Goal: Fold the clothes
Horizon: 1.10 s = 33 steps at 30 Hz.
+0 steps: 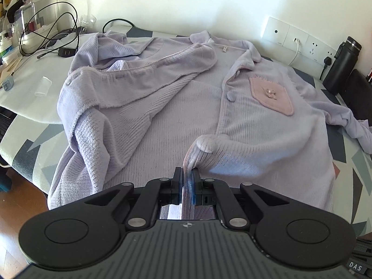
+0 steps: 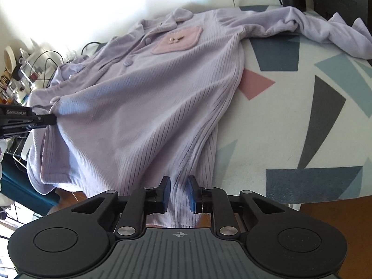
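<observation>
left wrist view: lilac ribbed cardigan [image 1: 186, 107] lies spread, front up, on a bed cover [image 1: 30, 148] printed with grey, teal and pink shapes. the left gripper [image 1: 186, 174] is pinched tight on the cardigan's front placket edge, below the pink pocket [image 1: 270, 94]; the fabric runs between the two pads and is drawn up into a small ridge. one front panel, on the far side of the opening from the pocket, is flipped back and bunched, showing its inner face. a covered button [image 1: 230, 96] sits just beside the pocket, toward the opening. collar and neck label lie beyond the pocket, near the wall. a white socket strip [image 1: 300, 39] is on the wall past the collar, a black bottle [image 1: 341, 65] stands beyond the pocket-side sleeve. black cables [image 1: 48, 30] and small clutter sit well apart from the pocket, past the flipped panel

right wrist view: right gripper [image 2: 179, 193] hovers at the cardigan hem [image 2: 179, 211], which hangs over the bed edge well below the pocket [image 2: 177, 40]; its jaws stand apart, blue pads either side of a fold of hem, not closed on it. the left gripper [image 2: 52, 119] shows at the frame edge, clamped on the placket, cloth pulled taut from it. the pocket-side sleeve [image 2: 302, 26] trails crumpled across the bed cover [image 2: 302, 107], away from the pocket
</observation>
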Tool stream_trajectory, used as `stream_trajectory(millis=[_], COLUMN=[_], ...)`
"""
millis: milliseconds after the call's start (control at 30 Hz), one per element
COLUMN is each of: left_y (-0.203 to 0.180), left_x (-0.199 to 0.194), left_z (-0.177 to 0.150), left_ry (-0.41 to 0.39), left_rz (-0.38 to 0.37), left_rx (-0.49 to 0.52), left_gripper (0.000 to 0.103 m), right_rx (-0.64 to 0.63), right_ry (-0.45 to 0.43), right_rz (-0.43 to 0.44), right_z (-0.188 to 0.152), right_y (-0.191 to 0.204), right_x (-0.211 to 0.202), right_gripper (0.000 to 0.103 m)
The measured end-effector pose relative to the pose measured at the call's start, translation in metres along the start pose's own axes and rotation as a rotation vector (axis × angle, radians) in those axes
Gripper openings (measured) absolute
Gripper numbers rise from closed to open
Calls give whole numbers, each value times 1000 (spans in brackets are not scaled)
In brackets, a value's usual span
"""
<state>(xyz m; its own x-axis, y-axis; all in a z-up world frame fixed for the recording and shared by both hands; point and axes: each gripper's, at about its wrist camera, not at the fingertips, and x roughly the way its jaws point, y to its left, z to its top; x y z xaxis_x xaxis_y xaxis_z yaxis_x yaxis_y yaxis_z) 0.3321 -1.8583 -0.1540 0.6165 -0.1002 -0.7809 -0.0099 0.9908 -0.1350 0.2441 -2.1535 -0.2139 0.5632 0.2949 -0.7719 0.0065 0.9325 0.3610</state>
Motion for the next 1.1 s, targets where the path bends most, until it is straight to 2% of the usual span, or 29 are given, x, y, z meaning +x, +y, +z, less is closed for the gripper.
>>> stream_trajectory(millis=[233, 300, 333, 400, 467, 533, 667, 800, 900, 1000, 1033, 1067, 1100], left_y=[3, 5, 5, 4, 3, 0, -6, -11, -8, -5, -4, -6, -7], left_x=[10, 12, 12, 11, 12, 13, 16, 19, 23, 25, 25, 26, 26], left_z=[-3, -4, -4, -4, -7, -13, -25, -37, -41, -47, -50, -54, -58], left_ry=[34, 43, 44, 44, 54, 70, 102, 135, 170, 202, 210, 221, 231], left_rz=[-2, -3, -7, -13, -23, -36, -63, -92, -139, -179, -188, -190, -192], left_rx=[13, 16, 17, 19, 26, 35, 53, 72, 91, 122, 139, 159, 180], left_gripper=[7, 7, 7, 7, 7, 7, 7, 7, 10, 15, 17, 19, 21], right_rx=[1, -9, -14, 7, 58, 93, 207, 230, 248, 187, 170, 154, 137], right_ry=[26, 33, 33, 37, 25, -18, -53, 1, 42, 45, 41, 38, 36], right_rz=[-27, -51, -69, -54, -38, -65, -114, -188, -141, -95, -83, -72, -70], right_z=[6, 7, 8, 9, 9, 9, 8, 2, -7, -17, -20, -23, -25], right_y=[7, 10, 11, 6, -5, -17, -50, -73, -82, -74, -71, -68, -65], right_x=[13, 17, 18, 15, 3, -17, -49, -42, -38, -31, -27, -24, -19], right_gripper=[22, 17, 7, 5, 4, 4, 2, 0, 0, 16, 26, 30, 31])
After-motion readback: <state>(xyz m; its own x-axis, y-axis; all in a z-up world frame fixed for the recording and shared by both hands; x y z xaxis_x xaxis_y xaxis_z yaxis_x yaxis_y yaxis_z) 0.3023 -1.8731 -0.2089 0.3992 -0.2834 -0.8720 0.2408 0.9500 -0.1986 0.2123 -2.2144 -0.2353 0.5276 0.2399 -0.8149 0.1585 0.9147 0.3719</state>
